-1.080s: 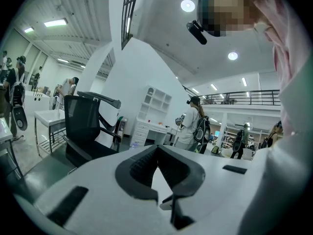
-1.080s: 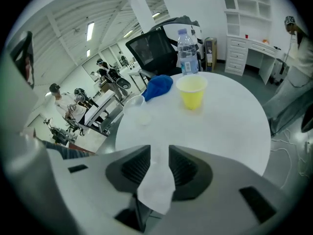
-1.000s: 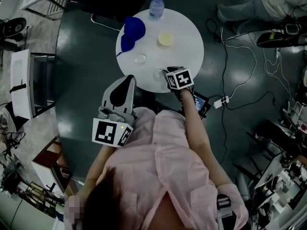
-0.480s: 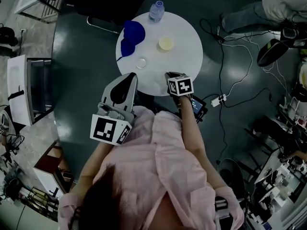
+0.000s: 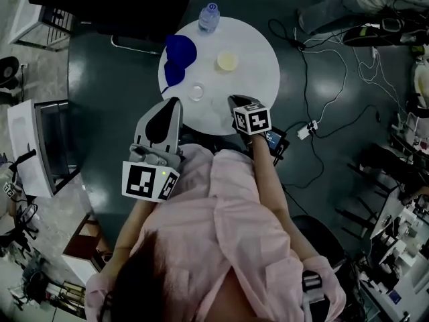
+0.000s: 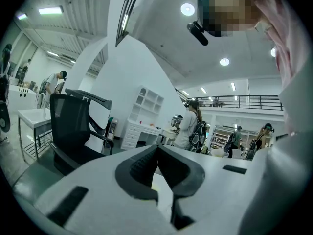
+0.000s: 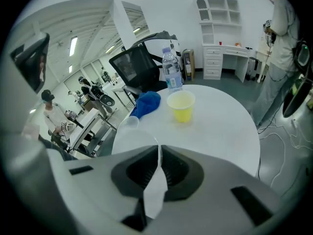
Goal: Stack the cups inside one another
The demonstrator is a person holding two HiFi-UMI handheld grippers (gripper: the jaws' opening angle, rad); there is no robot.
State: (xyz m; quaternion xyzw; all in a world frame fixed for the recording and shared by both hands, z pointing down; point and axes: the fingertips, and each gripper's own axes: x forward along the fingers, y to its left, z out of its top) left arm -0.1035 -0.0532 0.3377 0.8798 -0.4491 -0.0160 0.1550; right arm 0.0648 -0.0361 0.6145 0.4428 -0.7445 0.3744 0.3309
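**Change of state.** A second before, the right gripper (image 5: 232,100) was standing over the near edge of the round white table (image 5: 261,79) with a clear cup just beside its tips. By this moment the jaws had been closed, and in the right gripper view (image 7: 159,147) a thin strip of the clear cup (image 7: 137,138) was seen pinched between the pads. The rest of its rim curved out ahead and to the left of the jaws. Only one side wall was gripped, not the whole body. Whether the base had been raised off the table could not be determined.

**Meaning for the task.** The pick-up step was judged complete or nearly so. Nesting had not begun, as no cup was yet seated in another.

**Left gripper.** The left gripper (image 5: 173,103) was held at the table's near-left edge, roughly level. Its jaws (image 6: 157,147) were pressed together at the tips with nothing between them.

**Task items.**
- A second clear cup (image 5: 196,91) stood upright towards the table's left, near a blue cloth (image 5: 177,52).
- A yellow cup (image 5: 227,61) stood upright near the middle, well apart from both clear cups. It was opaque with a wide mouth (image 7: 181,106).
- A water bottle (image 5: 208,17) stood at the far edge.

The clear cups were thin and nearly transparent, so the pinched wall was expected to flex easily.
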